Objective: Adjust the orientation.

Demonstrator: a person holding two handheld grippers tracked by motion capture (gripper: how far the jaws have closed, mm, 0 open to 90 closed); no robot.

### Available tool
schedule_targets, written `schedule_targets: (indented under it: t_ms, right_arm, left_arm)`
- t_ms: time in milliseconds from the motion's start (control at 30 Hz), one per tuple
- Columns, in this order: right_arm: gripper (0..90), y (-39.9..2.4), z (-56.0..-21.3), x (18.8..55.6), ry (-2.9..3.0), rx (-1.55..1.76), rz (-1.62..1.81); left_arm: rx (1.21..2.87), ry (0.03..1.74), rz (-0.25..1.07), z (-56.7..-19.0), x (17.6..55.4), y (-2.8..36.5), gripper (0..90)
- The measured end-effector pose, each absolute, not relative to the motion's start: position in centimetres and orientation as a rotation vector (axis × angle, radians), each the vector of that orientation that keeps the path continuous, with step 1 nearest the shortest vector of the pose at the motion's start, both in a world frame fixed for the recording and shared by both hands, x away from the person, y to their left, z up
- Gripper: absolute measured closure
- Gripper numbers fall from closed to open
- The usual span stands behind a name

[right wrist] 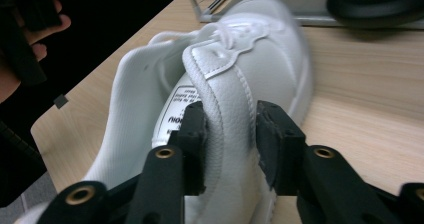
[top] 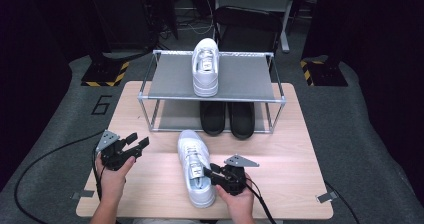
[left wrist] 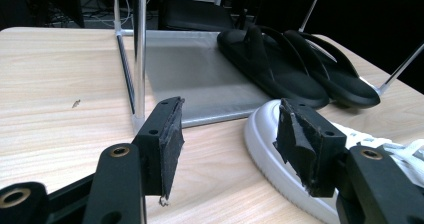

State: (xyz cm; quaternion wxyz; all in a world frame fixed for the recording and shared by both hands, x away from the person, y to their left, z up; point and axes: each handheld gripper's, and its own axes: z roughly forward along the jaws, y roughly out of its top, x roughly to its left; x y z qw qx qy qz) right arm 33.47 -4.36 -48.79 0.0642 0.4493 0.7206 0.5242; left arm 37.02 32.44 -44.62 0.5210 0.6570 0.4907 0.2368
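Observation:
A white sneaker lies on the wooden table, toe toward the rack. My right gripper is at its right side, and in the right gripper view its pads press on the sneaker's padded side wall near the heel opening, one jaw inside and one outside. My left gripper rests to the left of the shoe, open, with nothing between its jaws; the sneaker's toe lies just beyond its right jaw. A second white sneaker stands on the rack's top shelf.
A metal-framed shoe rack stands at the table's far side. A pair of black slippers sits on its lower shelf. A folding chair stands behind the rack. The table's front edge runs just below both hands.

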Motion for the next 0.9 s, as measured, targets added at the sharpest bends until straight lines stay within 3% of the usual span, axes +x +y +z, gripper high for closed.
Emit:
schedule_targets:
  t_ms: [300,567,900]
  right_arm:
    - [70.3,-6.0,-48.3,34.4,2.19,1.336,1.528]
    - [49.9,-6.2,-48.2,35.1,2.193,1.362,1.605]
    - [53.6,-5.6,-48.7,35.5,2.284,1.251,1.458]
  left_arm:
    - [1.587,1.181,0.558,-44.7,37.1,32.5,43.5]
    - [1.564,1.193,0.556,-44.9,37.1,32.6,43.2]
    - [1.548,1.205,0.549,-45.0,37.1,32.8,43.2]
